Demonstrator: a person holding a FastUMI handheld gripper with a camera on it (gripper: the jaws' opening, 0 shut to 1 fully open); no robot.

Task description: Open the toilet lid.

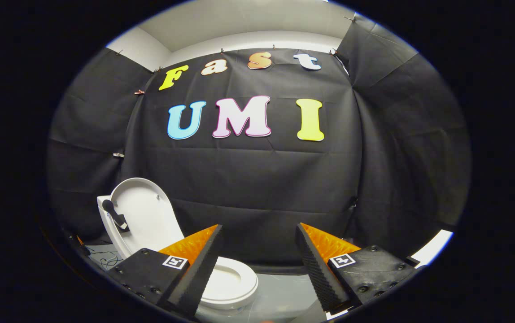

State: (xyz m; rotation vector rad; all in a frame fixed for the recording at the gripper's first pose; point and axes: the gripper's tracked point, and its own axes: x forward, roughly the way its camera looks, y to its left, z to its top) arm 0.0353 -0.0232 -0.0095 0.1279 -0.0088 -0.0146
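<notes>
The toilet lid point(143, 217) already stands raised in the lower left of the frame, a white oval shell tilted back toward the black cloth wall, its inner face turned to the camera and two small bumper studs showing near its upper right edge. A dark fitting with a rounded knob point(115, 214) sits at its left side; the curved view makes it hard to say just what that is, perhaps a handle or a hinge part. Below the lid and to its right, the white seat ring point(237, 280) lies flat and exposed on the bowl, partly hidden behind the left finger. Judged from this, the opening step looks done and the work is at its close, so the next move calls for little more than drawing the tool clear without knocking the lid forward. The gripper point(257, 260) stands wide open at the bottom centre of the frame, its two black ribbed fingers point(199, 269) well apart and holding nothing, clear of the lid, which is beyond and to the left of them. Some thin cables lie on the pale floor at the far lower left
</notes>
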